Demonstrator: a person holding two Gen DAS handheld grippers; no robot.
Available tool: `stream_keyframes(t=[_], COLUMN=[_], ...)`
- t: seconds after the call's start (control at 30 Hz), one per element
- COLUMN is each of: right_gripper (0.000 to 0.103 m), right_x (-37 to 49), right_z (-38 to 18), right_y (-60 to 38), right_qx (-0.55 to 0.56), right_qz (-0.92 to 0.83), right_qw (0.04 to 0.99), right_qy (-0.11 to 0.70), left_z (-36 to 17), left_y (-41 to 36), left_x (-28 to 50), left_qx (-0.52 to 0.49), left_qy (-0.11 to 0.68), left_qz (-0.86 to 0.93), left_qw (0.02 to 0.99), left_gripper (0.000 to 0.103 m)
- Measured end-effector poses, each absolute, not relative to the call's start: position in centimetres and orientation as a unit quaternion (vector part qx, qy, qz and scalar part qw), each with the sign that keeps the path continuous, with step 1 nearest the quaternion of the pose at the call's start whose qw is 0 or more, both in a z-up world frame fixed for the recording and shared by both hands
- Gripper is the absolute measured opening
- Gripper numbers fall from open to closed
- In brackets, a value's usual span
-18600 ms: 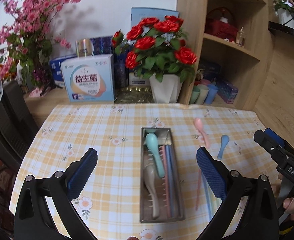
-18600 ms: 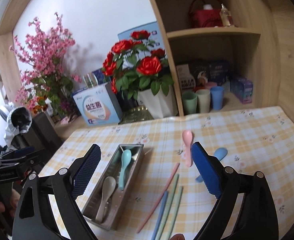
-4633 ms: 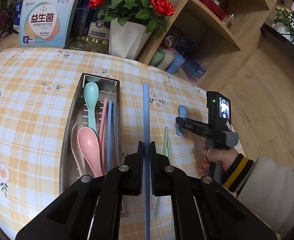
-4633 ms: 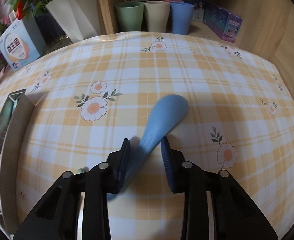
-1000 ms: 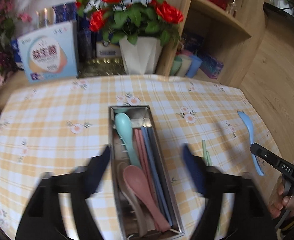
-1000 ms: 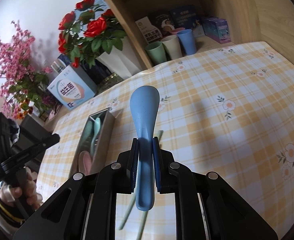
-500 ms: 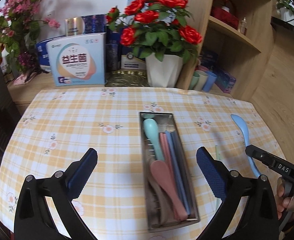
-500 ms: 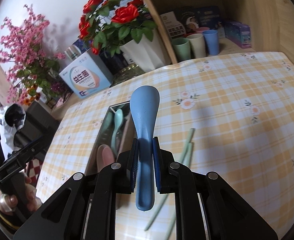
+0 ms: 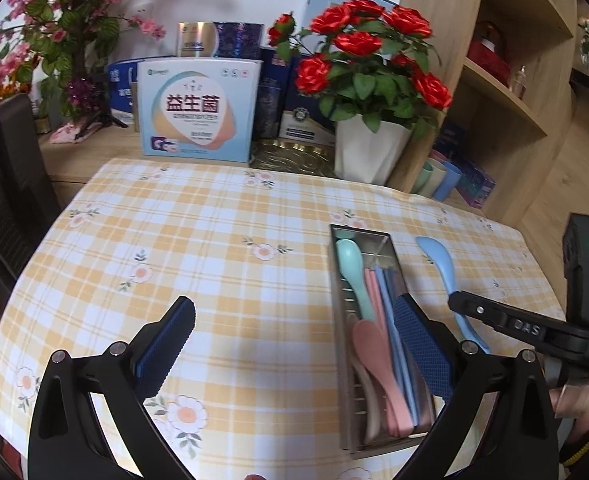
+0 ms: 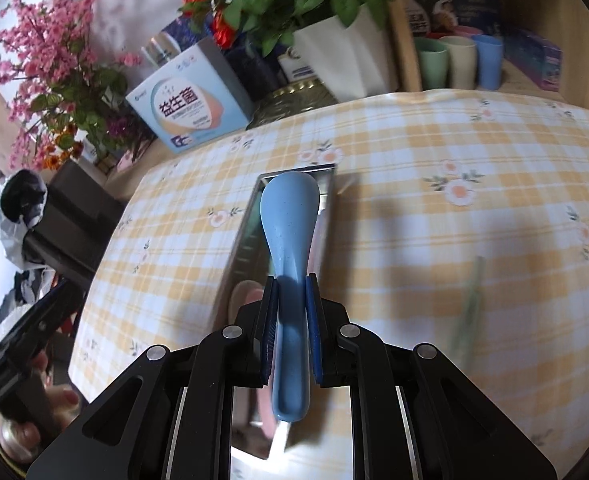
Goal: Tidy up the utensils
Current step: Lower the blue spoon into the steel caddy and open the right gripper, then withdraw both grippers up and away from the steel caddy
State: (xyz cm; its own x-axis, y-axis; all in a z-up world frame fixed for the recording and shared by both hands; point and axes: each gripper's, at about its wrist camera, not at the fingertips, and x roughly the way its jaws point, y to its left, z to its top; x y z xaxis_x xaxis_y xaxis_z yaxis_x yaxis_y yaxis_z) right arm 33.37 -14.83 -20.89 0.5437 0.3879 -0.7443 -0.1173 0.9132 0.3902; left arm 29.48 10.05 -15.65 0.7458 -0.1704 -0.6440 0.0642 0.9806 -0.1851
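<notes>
Green chopsticks (image 10: 472, 300) blurred beyond recognition

Left gripper (image 9: 294, 320) spread wide, jaws just opened to full span, nothing between them, blue pads tilted down at the table. Right gripper (image 10: 290, 316) clamped tight on the handle of the blue spoon (image 10: 288, 240), bowl sticking out ahead, also angled downward. Seen from the left wrist: right gripper's black body held in a hand (image 9: 582, 400) at the right edge, striped cuff showing. Seen from the right wrist: a hand (image 10: 26, 420) wrapped round the left gripper's handle, low at the left.
</notes>
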Motion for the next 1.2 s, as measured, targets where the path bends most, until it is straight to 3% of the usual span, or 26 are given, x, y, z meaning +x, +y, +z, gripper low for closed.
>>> stream_keyframes(t=[0.43, 0.97, 1.03, 1.1, 1.2], right_gripper=[0.014, 0.017, 0.024, 0.052, 0.054], right_x=[39.6, 37.2, 35.7, 33.9, 31.6], right_z=[-24.6, -22.8, -21.8, -20.5, -18.6], right_y=[-12.0, -12.4, -13.2, -14.3, -16.0], right_qx=[0.162, 0.117, 0.106, 0.097, 0.081], right_qz=[0.084, 0.104, 0.107, 0.111, 0.09], right_qw=[0.844, 0.869, 0.877, 0.892, 0.914], right_qy=[0.505, 0.469, 0.456, 0.428, 0.388], left_z=[-15.3, -15.2, -14.8, -14.2, -13.1], left_y=[11.7, 10.3, 9.9, 9.3, 8.5], left_x=[28.9, 29.0, 29.0, 28.8, 28.5], left_qx=[-0.087, -0.089, -0.088, -0.082, -0.082], left_qy=[0.332, 0.343, 0.342, 0.335, 0.323], left_qz=[-0.044, -0.064, -0.067, -0.069, -0.071], left_qw=[0.938, 0.933, 0.933, 0.936, 0.94], left_gripper=[0.097, 0.097, 0.097, 0.097, 0.097])
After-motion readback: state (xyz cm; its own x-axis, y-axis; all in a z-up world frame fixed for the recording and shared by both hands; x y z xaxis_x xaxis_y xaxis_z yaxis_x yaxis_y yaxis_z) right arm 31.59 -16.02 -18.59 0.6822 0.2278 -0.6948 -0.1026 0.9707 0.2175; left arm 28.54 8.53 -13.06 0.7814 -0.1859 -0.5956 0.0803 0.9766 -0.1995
